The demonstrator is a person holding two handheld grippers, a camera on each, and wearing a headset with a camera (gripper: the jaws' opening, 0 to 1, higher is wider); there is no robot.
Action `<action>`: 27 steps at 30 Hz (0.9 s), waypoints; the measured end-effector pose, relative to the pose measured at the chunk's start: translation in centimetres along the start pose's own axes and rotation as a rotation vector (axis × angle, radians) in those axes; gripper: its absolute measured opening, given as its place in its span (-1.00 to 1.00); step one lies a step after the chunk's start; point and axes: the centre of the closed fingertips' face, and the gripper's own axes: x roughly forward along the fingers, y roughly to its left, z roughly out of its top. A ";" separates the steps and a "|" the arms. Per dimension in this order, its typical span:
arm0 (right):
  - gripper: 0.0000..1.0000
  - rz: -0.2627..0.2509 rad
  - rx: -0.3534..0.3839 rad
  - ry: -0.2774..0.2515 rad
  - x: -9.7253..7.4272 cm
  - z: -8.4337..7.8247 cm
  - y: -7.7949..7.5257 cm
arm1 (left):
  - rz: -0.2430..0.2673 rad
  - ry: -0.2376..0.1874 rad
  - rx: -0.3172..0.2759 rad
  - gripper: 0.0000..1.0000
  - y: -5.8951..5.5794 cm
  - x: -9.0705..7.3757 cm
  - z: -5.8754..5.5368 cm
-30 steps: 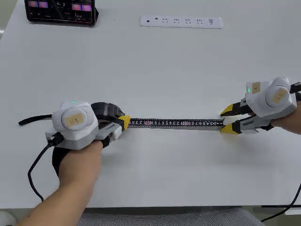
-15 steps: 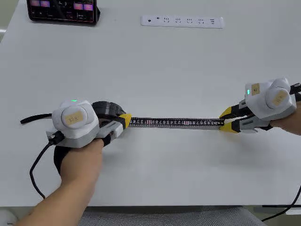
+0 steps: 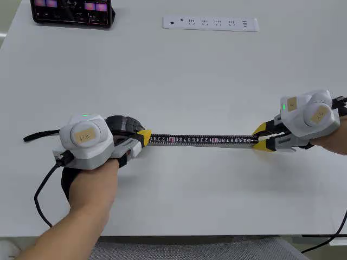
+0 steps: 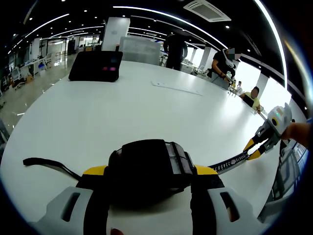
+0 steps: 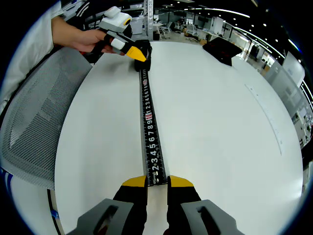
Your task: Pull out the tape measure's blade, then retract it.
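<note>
The black tape measure case (image 3: 123, 128) lies on the white table (image 3: 179, 81), with my left gripper (image 3: 138, 142) shut around it. In the left gripper view the case (image 4: 149, 164) sits between the yellow-tipped jaws of that gripper (image 4: 149, 171). The numbered blade (image 3: 200, 141) is drawn out flat to the right, to my right gripper (image 3: 260, 137). In the right gripper view, the right gripper (image 5: 157, 182) pinches the blade (image 5: 149, 127) at its free end, one jaw on each edge.
A white power strip (image 3: 210, 24) lies at the table's far side, and a black device with a lit screen (image 3: 72, 12) at the far left. The case's black strap (image 3: 40, 136) trails left. A mesh chair (image 5: 34, 122) stands at the near edge.
The right gripper's jaws have narrowed onto the blade's end and moved slightly up. The left gripper and the case have stayed in place.
</note>
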 end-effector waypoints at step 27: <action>-0.78 -0.001 -0.016 0.015 0.1 0.3 0.1 | 0.007 0.026 0.015 0.21 0.1 -0.2 -0.3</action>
